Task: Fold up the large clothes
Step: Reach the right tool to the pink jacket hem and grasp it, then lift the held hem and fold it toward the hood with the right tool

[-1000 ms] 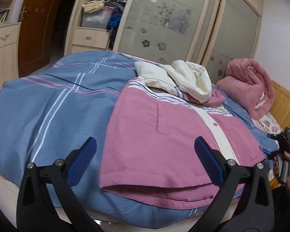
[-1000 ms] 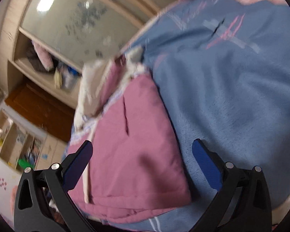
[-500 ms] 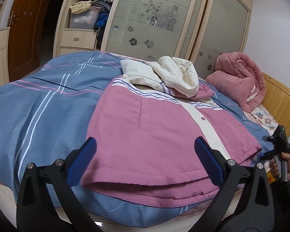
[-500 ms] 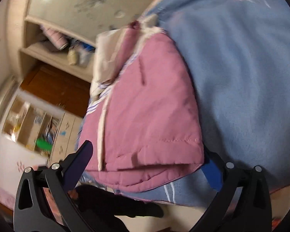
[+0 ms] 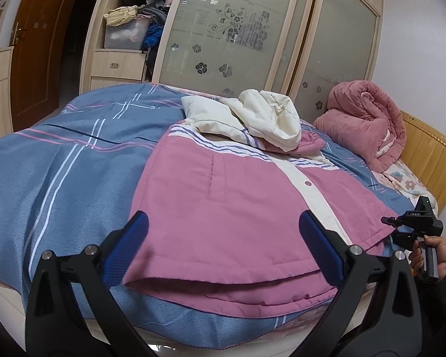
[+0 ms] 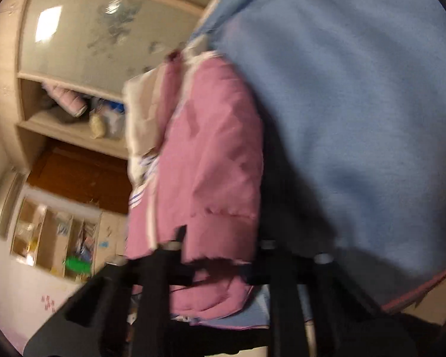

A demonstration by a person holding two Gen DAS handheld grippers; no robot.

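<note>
1. One pink jacket (image 5: 238, 208) lies flat on the blue plaid bedspread (image 5: 59, 160), hem toward the near edge of the bed, cream hood (image 5: 270, 113) bunched at its far end.
2. One snap button (image 5: 307, 183) shows on the cream front placket.
3. Left gripper (image 5: 223, 250) hovers just above the hem, its two blue pads spread wide, nothing between them.
4. Right gripper (image 6: 220, 255) sits at the jacket's near right corner; its jaws have just been closing and now pinch the pink hem, though that view is blurred.
5. A hand (image 5: 431, 253) holds the right gripper's handle at the bed's right edge.
6. One rolled pink quilt (image 5: 368, 122) rests by the wooden headboard (image 5: 431, 154).
7. Two frosted wardrobe doors (image 5: 229, 35) stand behind the bed.
</note>
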